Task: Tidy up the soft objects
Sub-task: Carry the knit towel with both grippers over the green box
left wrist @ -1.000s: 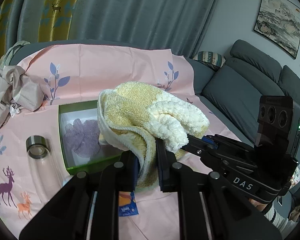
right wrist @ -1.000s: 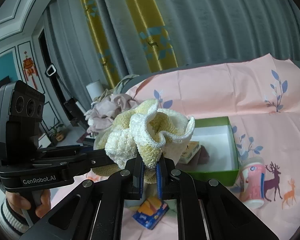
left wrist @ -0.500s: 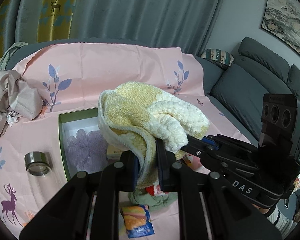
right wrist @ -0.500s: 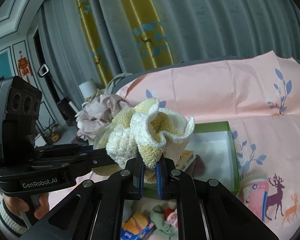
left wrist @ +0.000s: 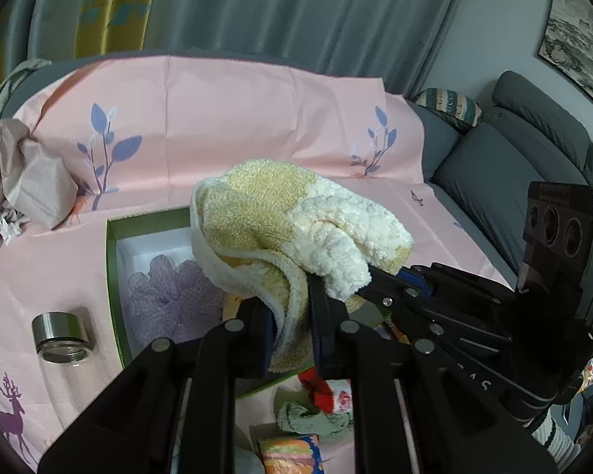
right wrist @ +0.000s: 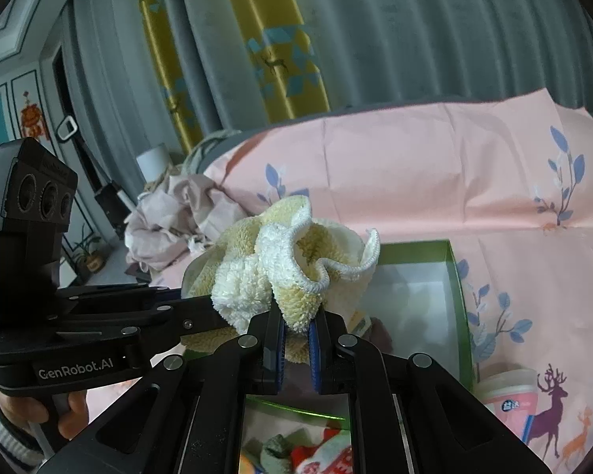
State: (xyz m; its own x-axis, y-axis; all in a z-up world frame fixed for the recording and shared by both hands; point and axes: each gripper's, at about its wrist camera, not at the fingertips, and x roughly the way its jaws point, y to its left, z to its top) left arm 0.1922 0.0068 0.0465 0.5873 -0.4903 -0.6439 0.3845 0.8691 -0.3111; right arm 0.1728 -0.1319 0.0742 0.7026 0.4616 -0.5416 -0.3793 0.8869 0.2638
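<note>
A fluffy yellow and white towel (left wrist: 288,229) hangs bunched in the air above a green box (left wrist: 112,276) with a white inside. My left gripper (left wrist: 290,339) is shut on the towel's lower fold. My right gripper (right wrist: 295,339) is shut on the same towel (right wrist: 296,260) from the other side and shows in the left wrist view (left wrist: 435,300). A purple mesh pouf (left wrist: 170,300) lies in the box. A green, red and white sock bundle (left wrist: 320,407) lies near the box's front edge.
A glass jar with a metal lid (left wrist: 63,339) lies left of the box. A pink cup (right wrist: 510,395) lies right of it. A snack packet (left wrist: 292,454) is at the front. Crumpled beige cloth (left wrist: 16,181) sits far left. A grey sofa (left wrist: 533,166) is to the right.
Both grippers have moved forward over the box with the towel still held between them. The sock bundle and snack packet have come into view below.
</note>
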